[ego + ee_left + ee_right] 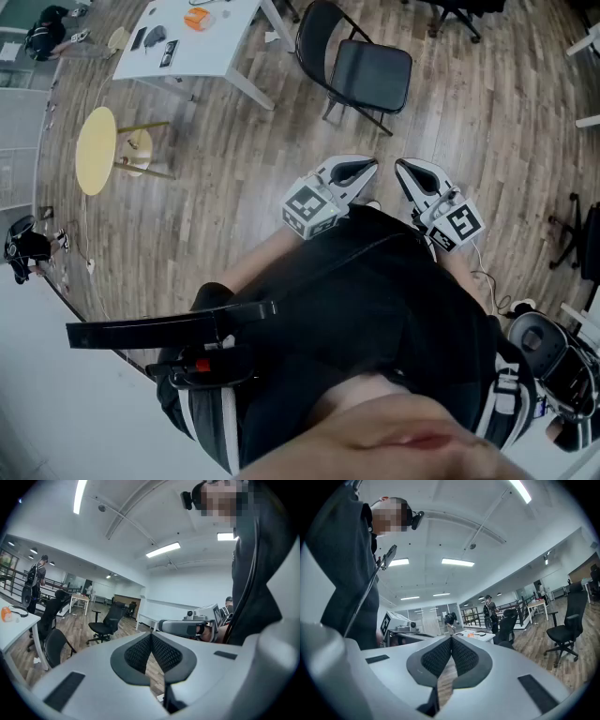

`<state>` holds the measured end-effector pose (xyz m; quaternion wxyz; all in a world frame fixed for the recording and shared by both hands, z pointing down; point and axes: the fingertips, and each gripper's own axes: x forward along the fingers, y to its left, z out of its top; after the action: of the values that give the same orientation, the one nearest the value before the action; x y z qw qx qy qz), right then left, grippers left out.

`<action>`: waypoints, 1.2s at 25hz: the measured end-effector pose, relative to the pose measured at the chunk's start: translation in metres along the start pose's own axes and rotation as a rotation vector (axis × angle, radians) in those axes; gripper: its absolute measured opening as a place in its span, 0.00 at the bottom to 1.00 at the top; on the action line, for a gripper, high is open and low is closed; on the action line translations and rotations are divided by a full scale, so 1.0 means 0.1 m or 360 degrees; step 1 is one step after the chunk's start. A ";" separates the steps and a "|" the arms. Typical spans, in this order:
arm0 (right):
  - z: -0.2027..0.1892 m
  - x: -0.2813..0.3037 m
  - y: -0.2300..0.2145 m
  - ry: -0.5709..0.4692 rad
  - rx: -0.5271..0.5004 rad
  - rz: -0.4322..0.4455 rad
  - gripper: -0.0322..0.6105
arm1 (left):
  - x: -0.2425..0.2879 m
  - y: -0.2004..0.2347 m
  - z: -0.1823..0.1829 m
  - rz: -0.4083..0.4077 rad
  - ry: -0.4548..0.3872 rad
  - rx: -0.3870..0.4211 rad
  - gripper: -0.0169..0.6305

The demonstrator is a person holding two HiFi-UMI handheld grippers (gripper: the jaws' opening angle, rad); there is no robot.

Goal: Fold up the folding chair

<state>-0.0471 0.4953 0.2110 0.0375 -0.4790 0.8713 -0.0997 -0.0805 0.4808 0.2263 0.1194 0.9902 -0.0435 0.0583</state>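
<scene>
Standing open on the floor [244, 178], well ahead of both grippers, the chair [372, 77] is sitting untouched. The left gripper [364, 170] and right gripper [407, 172] are holding their jaws fully together on nothing. Its tube frame is probably handling stiff and fairly light; the backrest top and the seat's front edge are looking like the best holds.

Left gripper [151, 636]: jaws pressed together, nothing between.
Right gripper [185, 627]: just beyond, right.
Black folding chair [55, 645]: near left, standing beside white table [14, 627].
Office chair [105, 623]: farther back, on wood floor [77, 625].
Person [37, 581]: standing, far left.
</scene>
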 end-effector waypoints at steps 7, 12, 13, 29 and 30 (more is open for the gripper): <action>-0.01 0.04 0.00 -0.0004 -0.0014 -0.0004 0.06 | -0.01 0.11 0.04 0.0012 -0.0007 0.0022 0.03; -0.01 0.03 0.04 -0.0029 -0.0011 -0.0014 0.06 | -0.06 0.10 0.02 0.0021 -0.0007 0.0029 0.03; -0.01 0.03 0.05 -0.0039 -0.0011 -0.0019 0.06 | -0.08 0.10 0.02 0.0020 -0.0017 0.0036 0.03; 0.03 0.18 -0.13 -0.0096 -0.0037 -0.0022 0.06 | -0.06 0.38 0.17 0.0095 0.0030 0.0110 0.03; 0.03 0.19 -0.15 -0.0100 -0.0029 -0.0033 0.06 | -0.06 0.41 0.18 0.0099 0.0033 0.0120 0.03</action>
<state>-0.0448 0.4709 0.2120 0.0593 -0.4911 0.8656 -0.0771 -0.0887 0.4375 0.2178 0.0807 0.9915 -0.0709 0.0737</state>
